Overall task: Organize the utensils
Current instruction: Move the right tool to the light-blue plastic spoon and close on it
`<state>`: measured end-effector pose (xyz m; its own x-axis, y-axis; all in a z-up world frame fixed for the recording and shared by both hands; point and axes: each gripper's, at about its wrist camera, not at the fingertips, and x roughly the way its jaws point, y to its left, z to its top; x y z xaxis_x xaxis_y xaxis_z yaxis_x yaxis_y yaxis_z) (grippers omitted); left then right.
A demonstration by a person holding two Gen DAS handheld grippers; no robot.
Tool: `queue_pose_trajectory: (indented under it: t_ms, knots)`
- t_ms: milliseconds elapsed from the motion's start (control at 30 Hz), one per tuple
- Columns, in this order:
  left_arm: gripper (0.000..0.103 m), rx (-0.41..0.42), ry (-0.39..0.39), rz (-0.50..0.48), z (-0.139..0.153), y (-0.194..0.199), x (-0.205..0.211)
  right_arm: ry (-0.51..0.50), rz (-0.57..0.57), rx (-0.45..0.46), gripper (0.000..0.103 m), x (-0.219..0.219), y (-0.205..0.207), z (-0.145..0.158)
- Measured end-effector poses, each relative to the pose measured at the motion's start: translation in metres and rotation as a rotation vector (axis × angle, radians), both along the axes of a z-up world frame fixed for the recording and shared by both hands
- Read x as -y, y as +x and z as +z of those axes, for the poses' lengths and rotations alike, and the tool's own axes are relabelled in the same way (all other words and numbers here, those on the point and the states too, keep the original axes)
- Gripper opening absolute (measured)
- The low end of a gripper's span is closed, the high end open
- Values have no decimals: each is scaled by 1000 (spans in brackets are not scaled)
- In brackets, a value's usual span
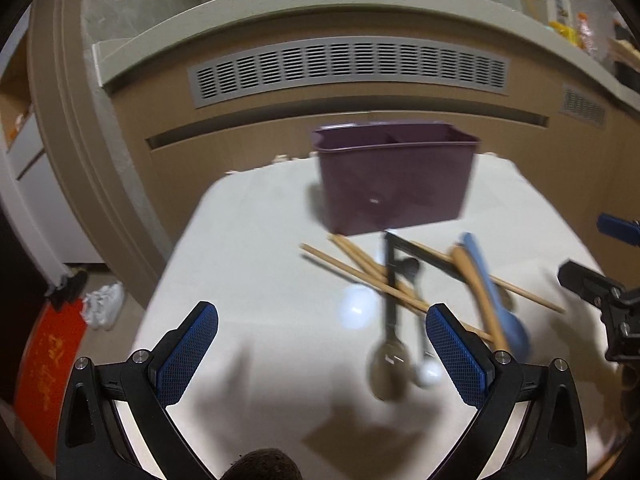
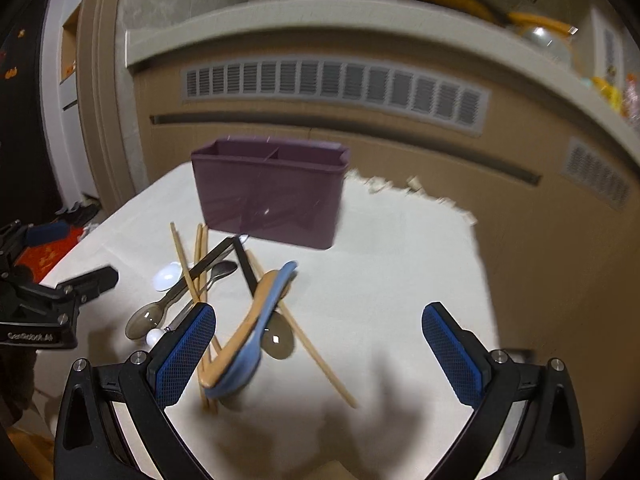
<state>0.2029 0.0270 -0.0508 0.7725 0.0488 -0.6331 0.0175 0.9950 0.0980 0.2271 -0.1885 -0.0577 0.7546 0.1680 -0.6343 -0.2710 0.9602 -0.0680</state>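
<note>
Upright at table's (image 2: pixel 400 280) far side: purple caddy (image 2: pixel 268 200), two compartments, contents not visible. Loose before it: chopsticks (image 2: pixel 320 360), spoons (image 2: pixel 240 360). Both grippers, left (image 1: pixel 322 344) and right (image 2: pixel 318 348), spread wide, holding nothing.

On the desk (image 1: pixel 260 240) the two-compartment utensil holder (image 1: pixel 394 178) stands toward the far edge. In front of it chopsticks (image 1: pixel 352 272), metal spoons (image 1: pixel 388 368) and two serving spoons (image 2: pixel 244 344) lie crossed in a heap. A cabinet with a vent grille (image 1: pixel 348 68) stands behind.
</note>
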Motion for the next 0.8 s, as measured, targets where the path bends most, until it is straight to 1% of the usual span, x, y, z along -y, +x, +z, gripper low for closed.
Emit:
queue_pose_trajectory:
  t_ms: [100,133,167,200,267,300,333,400,433,467,500,600,667,700,733,800]
  knots:
    - [103,-8,-3,27,-5,16,-10,0,23,-52,102,-13,19,-15]
    - [103,-14,-15,26,-6,21,-13,-5,31,-65,100,-17,23,-19]
    - [103,-19,-30,23,-7,27,-16,-11,44,-87,92,-22,30,-24]
    - [103,-23,-42,20,-7,32,-19,-17,59,-116,87,-27,36,-29]
    - [103,-31,-70,10,-8,40,-24,-15,80,-175,63,-36,49,-38]
    - [103,-30,-77,11,-9,42,-27,-11,86,-198,60,-38,54,-42]
    - [103,-23,-76,18,-10,44,-29,-7,87,-221,54,-41,59,-47]
    - [103,-17,-68,27,-12,45,-32,-7,81,-249,46,-44,66,-54]
    - [103,-17,-68,30,-14,45,-34,-4,81,-266,39,-45,69,-57]
    - [103,-20,-73,33,-16,45,-36,0,82,-279,36,-45,71,-60]
    - [103,-25,-79,34,-18,44,-38,-5,80,-280,36,-45,72,-62]
    - [103,-40,-84,30,-22,44,-41,0,101,-281,27,-43,70,-60]
    - [103,-50,-82,13,-23,44,-37,15,117,-273,18,-40,67,-55]
    - [103,-53,-80,4,-23,44,-35,21,126,-265,16,-37,64,-51]
    - [103,-57,-77,-10,-22,44,-30,23,129,-258,11,-36,63,-48]
    - [103,-60,-72,-41,-21,44,-20,31,133,-238,10,-30,59,-42]
